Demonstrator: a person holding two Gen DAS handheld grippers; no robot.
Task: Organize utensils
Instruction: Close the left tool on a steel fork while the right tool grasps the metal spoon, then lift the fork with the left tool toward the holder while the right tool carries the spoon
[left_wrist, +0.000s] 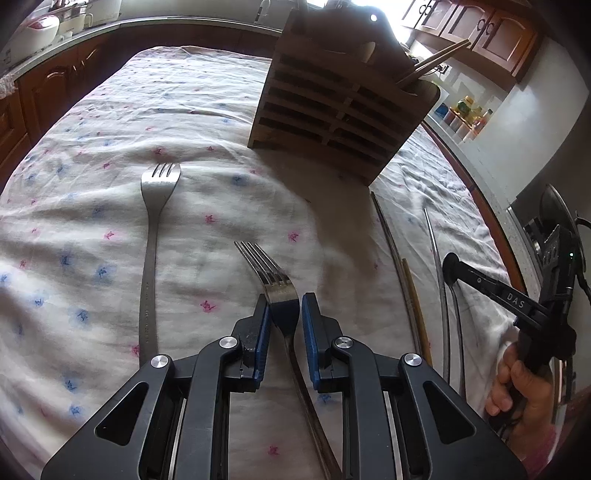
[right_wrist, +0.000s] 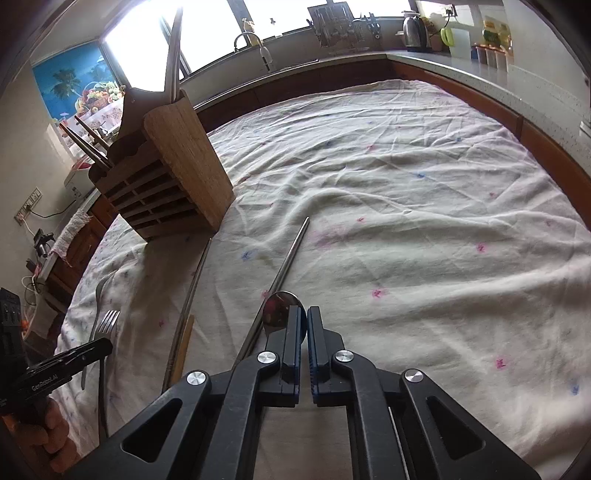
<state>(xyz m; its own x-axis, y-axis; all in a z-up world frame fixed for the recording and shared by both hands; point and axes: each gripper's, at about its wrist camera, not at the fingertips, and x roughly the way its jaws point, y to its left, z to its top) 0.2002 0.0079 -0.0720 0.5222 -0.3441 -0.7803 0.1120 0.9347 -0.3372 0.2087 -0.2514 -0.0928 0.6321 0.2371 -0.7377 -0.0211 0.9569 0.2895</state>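
Observation:
A wooden utensil holder (left_wrist: 332, 122) stands on the floral tablecloth, with chopsticks in its back slot; it also shows in the right wrist view (right_wrist: 173, 173). My left gripper (left_wrist: 284, 306) is open, its blue pads on either side of the neck of a steel fork (left_wrist: 271, 273) lying on the cloth. A second fork (left_wrist: 153, 229) lies to its left. My right gripper (right_wrist: 304, 319) is shut on the handle of a spoon (right_wrist: 279, 308), whose bowl shows just left of the fingers. Metal chopsticks (right_wrist: 290, 254) lie on the cloth beside it.
More long utensils lie right of the left gripper (left_wrist: 413, 306), among them a wooden stick. Kitchen counters (right_wrist: 461, 62) with a kettle, bottles and a sink ring the table. The cloth (right_wrist: 424, 221) is wrinkled.

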